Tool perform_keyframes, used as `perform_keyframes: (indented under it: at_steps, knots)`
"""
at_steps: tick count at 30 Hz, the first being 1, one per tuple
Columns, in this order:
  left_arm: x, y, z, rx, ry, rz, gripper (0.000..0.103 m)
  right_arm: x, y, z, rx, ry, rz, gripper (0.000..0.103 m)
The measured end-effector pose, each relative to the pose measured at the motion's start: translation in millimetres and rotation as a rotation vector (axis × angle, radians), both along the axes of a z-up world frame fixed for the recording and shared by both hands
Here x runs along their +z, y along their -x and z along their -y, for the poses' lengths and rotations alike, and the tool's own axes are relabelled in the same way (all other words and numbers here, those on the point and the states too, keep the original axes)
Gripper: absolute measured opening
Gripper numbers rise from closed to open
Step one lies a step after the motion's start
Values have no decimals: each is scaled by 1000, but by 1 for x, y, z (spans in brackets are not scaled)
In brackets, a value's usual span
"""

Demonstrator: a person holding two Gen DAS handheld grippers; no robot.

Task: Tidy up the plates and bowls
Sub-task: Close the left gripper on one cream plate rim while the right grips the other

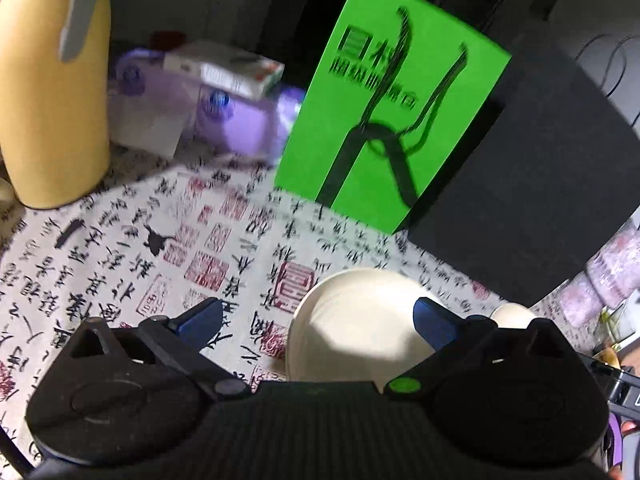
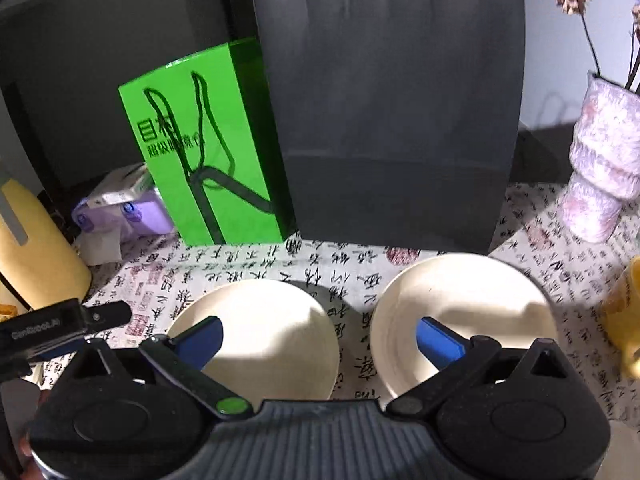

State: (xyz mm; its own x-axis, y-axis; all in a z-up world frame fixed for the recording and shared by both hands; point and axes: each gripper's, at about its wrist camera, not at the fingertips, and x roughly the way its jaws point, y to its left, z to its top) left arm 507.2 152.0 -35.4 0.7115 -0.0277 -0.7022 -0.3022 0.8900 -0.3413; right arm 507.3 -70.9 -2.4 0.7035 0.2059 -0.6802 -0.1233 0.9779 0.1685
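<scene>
A: Here we hold both tongs over a table under a cloth (image 2: 352, 264) printed with calligraphy. The right gripper (image 2: 320, 340) has its blue fingers spread wide and empty; the left gripper (image 1: 316, 320) is likewise spread, holding nothing.

B: Where do the dishes lie?

A: In the right wrist view two cream dishes sit side by side on the cloth, a narrow strip of it between them: the left dish (image 2: 272, 328) under the left finger, the right dish (image 2: 480, 300) under the right finger. We judge they are laid apart so that each rim can be taken singly before stacking. In the left wrist view one cream dish (image 1: 360, 320) lies just ahead of the jaws, off to the right finger's side.

B: And behind?

A: A green bag (image 2: 208, 148) and a dark bag (image 2: 392, 112) stand upright at the back, touching. A pink vase (image 2: 600, 160) stands to the right, a yellow jug (image 1: 52, 92) to the left.

B: What can we not make out?

A: The near rims of both dishes are hidden under the tong body, so we cannot tell plate from shallow bowl. The left view is blurred; a second pale shape (image 1: 514, 314) beyond its right finger is cut off. A yellow thing (image 2: 624, 316) at the right edge is only half shown.
</scene>
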Motion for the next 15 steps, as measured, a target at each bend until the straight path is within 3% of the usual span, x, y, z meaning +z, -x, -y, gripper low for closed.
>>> perform_keyframes:
  at_steps: [4,11,13,15]
  knots:
    - [-19,-9,-9,-6,47,-23,103,-15,-6,-11,0,48,4,101]
    - [-46,-22,-19,-8,44,-55,103,-42,-22,-26,6,103,-52,91]
    - [-54,-26,-23,-6,58,-77,103,-49,-25,-30,17,112,-68,81]
    - [-60,-28,-25,-6,67,-88,103,-56,-28,-34,30,122,-81,76]
